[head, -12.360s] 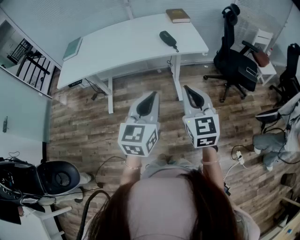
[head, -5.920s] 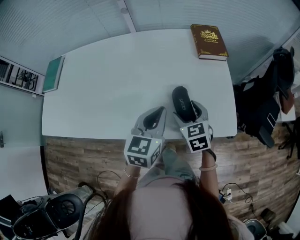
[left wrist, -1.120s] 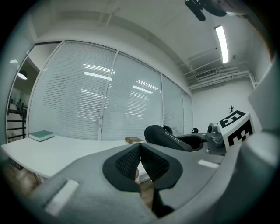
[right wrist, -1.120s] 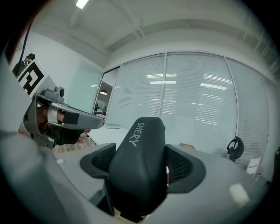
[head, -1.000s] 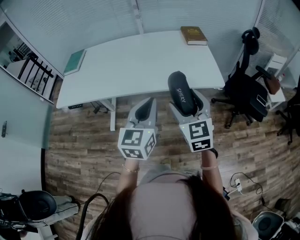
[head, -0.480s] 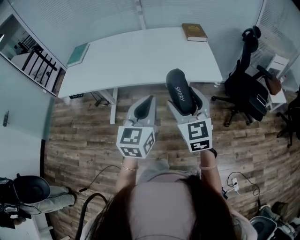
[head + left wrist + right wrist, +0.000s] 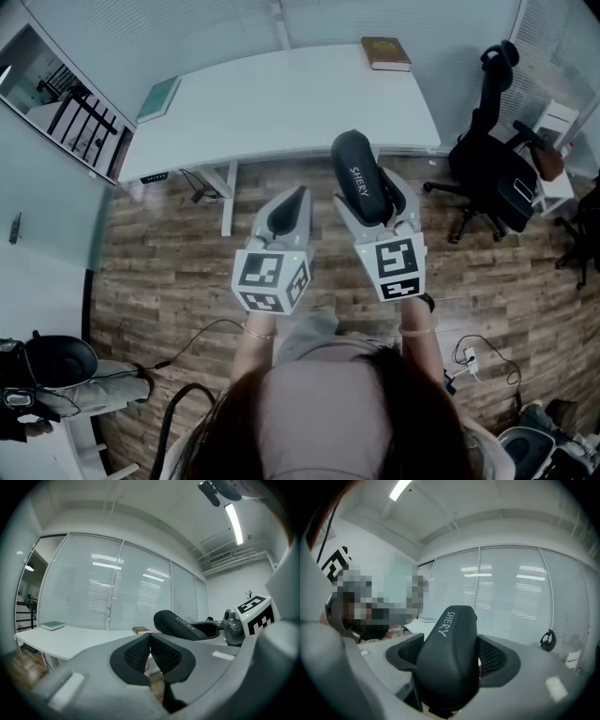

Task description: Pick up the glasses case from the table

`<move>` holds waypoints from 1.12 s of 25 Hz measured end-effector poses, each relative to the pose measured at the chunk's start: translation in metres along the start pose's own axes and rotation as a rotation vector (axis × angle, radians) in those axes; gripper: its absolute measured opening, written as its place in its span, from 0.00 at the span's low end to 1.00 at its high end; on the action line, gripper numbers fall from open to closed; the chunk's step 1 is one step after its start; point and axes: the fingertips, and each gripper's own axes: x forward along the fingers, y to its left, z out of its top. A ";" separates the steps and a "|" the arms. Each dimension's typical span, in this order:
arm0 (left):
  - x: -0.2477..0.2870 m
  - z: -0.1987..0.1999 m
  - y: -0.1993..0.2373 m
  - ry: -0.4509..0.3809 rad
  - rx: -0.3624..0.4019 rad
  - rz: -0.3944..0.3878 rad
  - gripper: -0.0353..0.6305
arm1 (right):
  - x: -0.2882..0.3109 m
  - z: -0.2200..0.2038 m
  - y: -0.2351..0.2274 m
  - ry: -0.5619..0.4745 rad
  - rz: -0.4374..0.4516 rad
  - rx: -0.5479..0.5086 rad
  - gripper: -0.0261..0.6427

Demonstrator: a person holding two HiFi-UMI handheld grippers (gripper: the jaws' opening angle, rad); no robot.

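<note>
Glasses case [image 7: 354,164] carried back past table [image 7: 281,103] edge, clamped in right tongs [image 7: 371,190]

This is an office. A long white desk [image 7: 281,103] stands against a wall of glass panels covered by closed blinds [image 7: 93,588]. A black swivel chair [image 7: 492,173] on castors is parked at the desk's right end. A brown book [image 7: 385,53] lies at one corner of the desk and a green book [image 7: 157,98] at the other. The floor [image 7: 169,272] is wood-look plank, with cables [image 7: 473,352] trailing across it. Overhead, a strip light [image 7: 233,523] hangs beside exposed pipes.
</note>
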 end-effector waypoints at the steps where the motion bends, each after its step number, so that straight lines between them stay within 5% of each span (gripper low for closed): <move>1: -0.003 0.000 -0.003 0.000 0.001 0.000 0.07 | -0.004 0.000 0.001 -0.002 0.000 0.001 0.58; 28: -0.041 -0.008 -0.053 0.017 0.011 0.015 0.07 | -0.059 -0.001 0.006 -0.037 0.024 0.006 0.58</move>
